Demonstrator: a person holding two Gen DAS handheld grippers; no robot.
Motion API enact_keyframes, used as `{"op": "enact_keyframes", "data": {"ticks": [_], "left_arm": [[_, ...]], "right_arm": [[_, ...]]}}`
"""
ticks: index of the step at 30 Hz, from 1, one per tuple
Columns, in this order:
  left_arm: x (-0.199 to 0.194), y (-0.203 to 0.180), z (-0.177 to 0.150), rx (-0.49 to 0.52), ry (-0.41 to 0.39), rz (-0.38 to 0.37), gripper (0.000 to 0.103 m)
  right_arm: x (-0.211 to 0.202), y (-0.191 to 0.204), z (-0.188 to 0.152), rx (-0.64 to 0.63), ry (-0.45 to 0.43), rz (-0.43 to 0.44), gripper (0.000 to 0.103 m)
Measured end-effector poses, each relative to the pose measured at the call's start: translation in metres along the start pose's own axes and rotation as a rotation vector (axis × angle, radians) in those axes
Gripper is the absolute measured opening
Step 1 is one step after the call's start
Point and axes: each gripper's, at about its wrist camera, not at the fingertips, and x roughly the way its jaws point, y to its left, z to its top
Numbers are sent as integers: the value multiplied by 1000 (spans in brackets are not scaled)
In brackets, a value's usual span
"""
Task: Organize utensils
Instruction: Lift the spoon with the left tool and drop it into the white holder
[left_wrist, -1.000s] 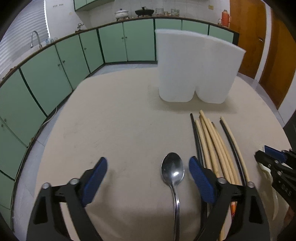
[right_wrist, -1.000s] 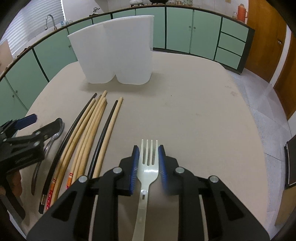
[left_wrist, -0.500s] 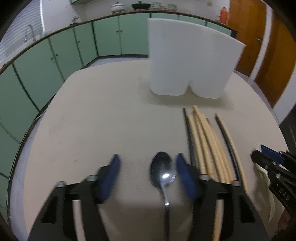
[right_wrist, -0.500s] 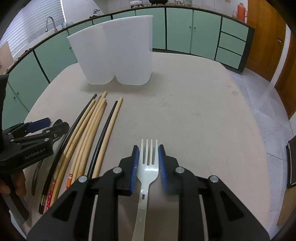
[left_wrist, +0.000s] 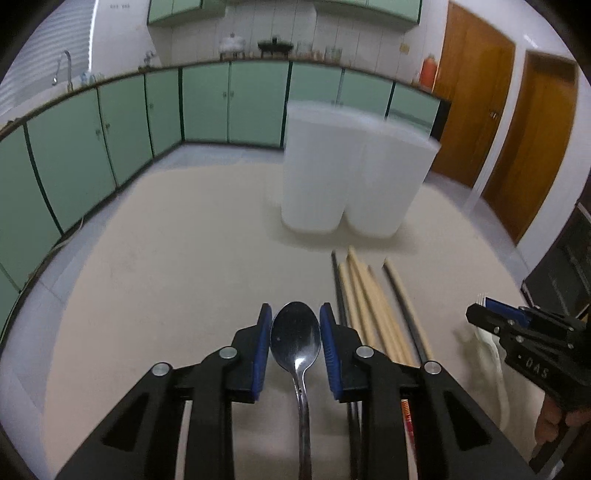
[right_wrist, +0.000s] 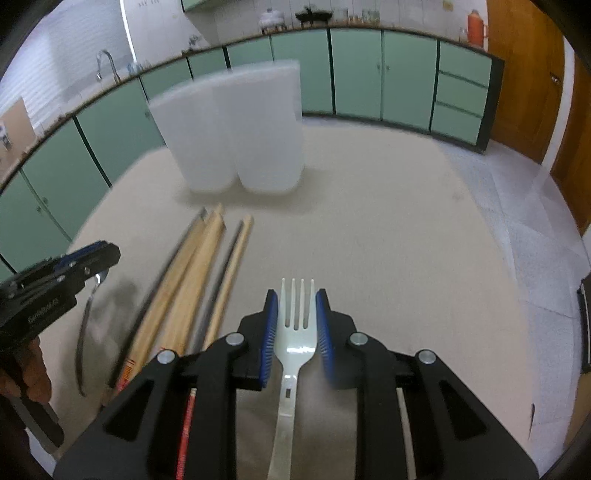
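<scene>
My left gripper (left_wrist: 295, 328) is shut on a metal spoon (left_wrist: 295, 338), its bowl between the blue pads, lifted a little off the beige table (left_wrist: 166, 280). My right gripper (right_wrist: 297, 314) is shut on a white plastic fork (right_wrist: 297, 332), tines pointing forward, also raised. A white two-compartment holder (left_wrist: 351, 177) stands upright at the far middle of the table; it also shows in the right wrist view (right_wrist: 236, 129). A bundle of wooden and black chopsticks (left_wrist: 373, 306) lies between the two grippers, also seen in the right wrist view (right_wrist: 192, 284).
Green cabinets (left_wrist: 110, 129) run around the room beyond the table edge. Wooden doors (left_wrist: 517, 140) stand at the right. The left gripper shows in the right wrist view (right_wrist: 55, 288) and the right gripper in the left wrist view (left_wrist: 524, 339).
My left gripper has closed from open onto the spoon and lifted it. Both grippers have risen and tilted up, so the holder looks closer. The fork stays held.
</scene>
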Motion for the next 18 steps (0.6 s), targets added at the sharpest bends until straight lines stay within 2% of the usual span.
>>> {"op": "enact_keyframes", "data": {"ticks": [5, 9, 18], "left_arm": [[-25, -2, 8, -10, -101, -30, 26], [-38, -9, 17, 2, -156, -36, 26], [-48, -14, 30, -9, -209, -47, 25]], "right_arm": [[-26, 3, 14, -8, -89, 56, 20], [-38, 6, 25, -23, -134, 68, 20], [-54, 6, 40, -28, -195, 88, 20]]}}
